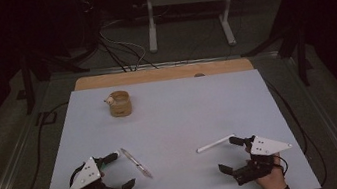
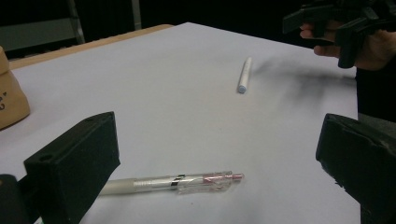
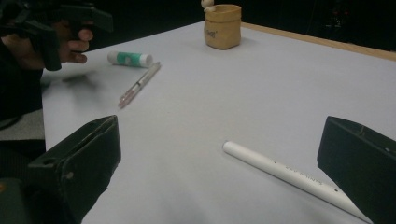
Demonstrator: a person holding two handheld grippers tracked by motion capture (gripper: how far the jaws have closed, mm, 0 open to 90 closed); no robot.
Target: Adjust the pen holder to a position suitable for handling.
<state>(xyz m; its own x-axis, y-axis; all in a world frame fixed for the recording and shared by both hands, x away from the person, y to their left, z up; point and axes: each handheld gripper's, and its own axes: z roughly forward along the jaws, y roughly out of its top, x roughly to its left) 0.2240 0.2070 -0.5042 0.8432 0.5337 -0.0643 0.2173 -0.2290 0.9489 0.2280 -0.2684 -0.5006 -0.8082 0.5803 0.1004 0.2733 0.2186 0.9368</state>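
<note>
The clear pen (image 1: 136, 163) lies at the lower left of the high view, just beside the left gripper (image 1: 117, 172). The white pen (image 1: 215, 143) lies at the lower right, near the right gripper (image 1: 227, 154). Both grippers are wide open and hold nothing. A brown cup (image 1: 120, 103) stands far up the table (image 1: 184, 112)

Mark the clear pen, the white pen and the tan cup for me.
clear pen (image 2: 187, 181), left gripper view, on the see-through barrel near the clip.
white pen (image 3: 285, 173), right gripper view, on the middle of its barrel.
tan cup (image 1: 120, 104), high view, on its front wall.
</note>
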